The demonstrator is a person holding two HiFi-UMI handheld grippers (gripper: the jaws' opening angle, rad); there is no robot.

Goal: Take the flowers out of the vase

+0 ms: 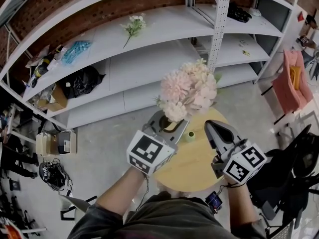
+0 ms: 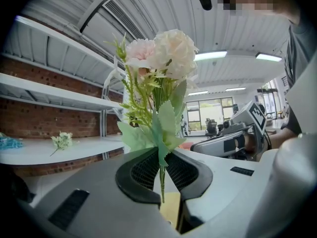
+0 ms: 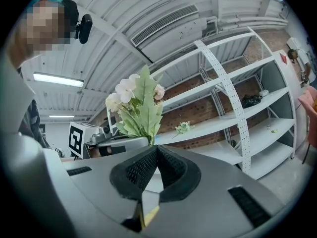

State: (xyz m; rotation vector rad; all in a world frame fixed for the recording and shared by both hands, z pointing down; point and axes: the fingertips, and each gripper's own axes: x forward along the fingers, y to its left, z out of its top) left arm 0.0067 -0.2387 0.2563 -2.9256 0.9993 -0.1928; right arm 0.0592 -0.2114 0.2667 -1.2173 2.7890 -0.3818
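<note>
While the left gripper (image 1: pixel 173 124) clamps the thin green stem (image 2: pixel 162 182) of the pink flowers (image 1: pixel 189 91) — pads pressed on it from both sides — the bouquet stands upright above the round wooden table (image 1: pixel 197 171). The stem's lower end hangs free below the pads. A small green vessel (image 1: pixel 190 136) sits on the tabletop just beside that gripper, with no flowers in it. The right gripper (image 1: pixel 211 127) hovers over the table's right side, jaws closed together, nothing between them. A second flower sprig (image 1: pixel 133 26) lies on a white shelf (image 1: pixel 164 59) behind — well apart from the table.
</note>
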